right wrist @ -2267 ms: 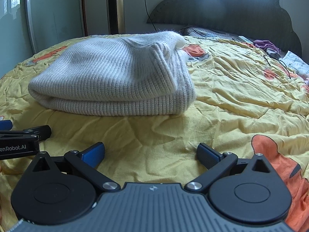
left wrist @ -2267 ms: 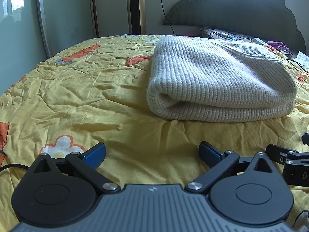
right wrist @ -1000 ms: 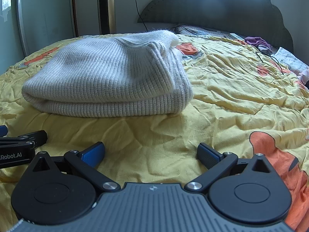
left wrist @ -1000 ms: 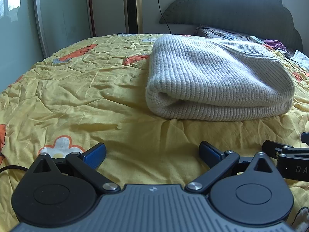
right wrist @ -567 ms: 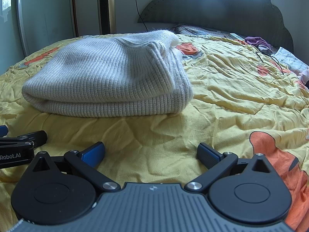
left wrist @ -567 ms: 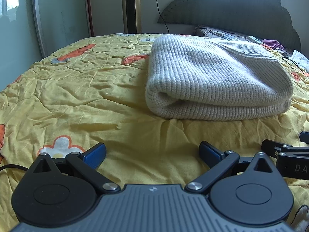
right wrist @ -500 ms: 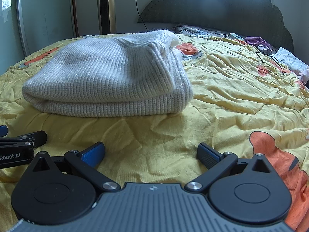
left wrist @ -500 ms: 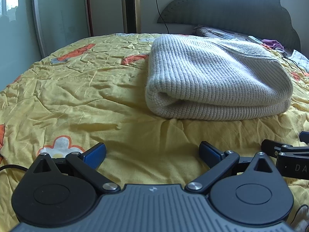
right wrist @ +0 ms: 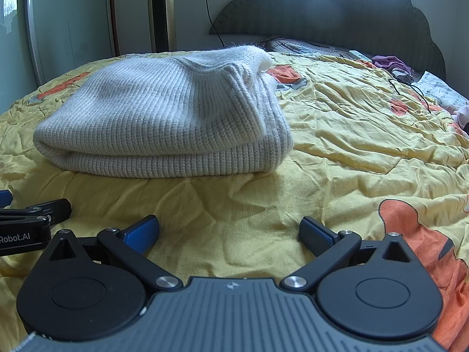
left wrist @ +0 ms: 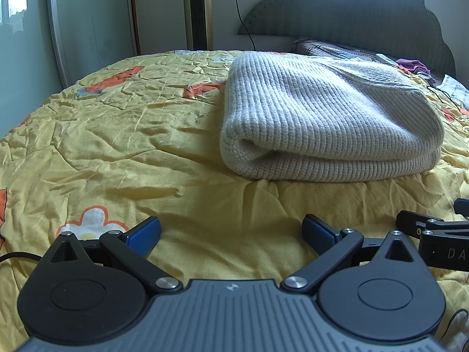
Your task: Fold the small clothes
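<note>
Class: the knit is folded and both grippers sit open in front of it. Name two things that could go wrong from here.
1. The white knit sweater's top flap bulges loosely at its right end, so a nudge might unfold it.
2. The left gripper and right gripper rest on the wrinkled yellow bedspread; closing could pinch it.

Your left tool (left wrist: 231, 233) and right tool (right wrist: 228, 233): black linkage arms, silver pivot screws, blue ribbed fingertips (right wrist: 140, 231), grey ridged housing; white lettering marks each tool's side.
</note>
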Demonstrator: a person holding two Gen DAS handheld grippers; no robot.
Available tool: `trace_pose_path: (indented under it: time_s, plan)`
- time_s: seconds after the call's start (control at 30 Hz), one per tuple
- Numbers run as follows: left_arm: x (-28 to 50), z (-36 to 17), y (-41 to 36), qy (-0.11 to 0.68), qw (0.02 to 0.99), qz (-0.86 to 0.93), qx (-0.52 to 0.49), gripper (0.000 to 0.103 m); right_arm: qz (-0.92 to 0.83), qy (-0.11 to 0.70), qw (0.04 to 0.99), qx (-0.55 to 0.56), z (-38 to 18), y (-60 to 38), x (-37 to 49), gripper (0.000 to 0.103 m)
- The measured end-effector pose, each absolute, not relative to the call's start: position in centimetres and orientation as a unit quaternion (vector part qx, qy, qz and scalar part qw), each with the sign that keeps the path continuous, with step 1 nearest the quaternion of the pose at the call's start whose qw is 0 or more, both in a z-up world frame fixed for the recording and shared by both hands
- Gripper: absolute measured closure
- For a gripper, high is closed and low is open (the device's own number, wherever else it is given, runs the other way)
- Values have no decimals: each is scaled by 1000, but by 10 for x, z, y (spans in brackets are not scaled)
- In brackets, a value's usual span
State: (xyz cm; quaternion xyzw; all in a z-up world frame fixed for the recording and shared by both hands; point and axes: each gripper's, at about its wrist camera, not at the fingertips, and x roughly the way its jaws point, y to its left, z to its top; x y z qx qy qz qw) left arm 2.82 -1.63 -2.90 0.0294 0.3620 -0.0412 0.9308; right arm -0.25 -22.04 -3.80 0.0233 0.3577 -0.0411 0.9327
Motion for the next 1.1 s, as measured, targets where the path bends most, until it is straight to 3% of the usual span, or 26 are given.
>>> trace_pose_path:
  time_s: [1.1]
  plan:
    - [29, -29, -14, 371, 927, -52, 35, 0, -41, 357, 933, 23, -38, -220, -2, 0]
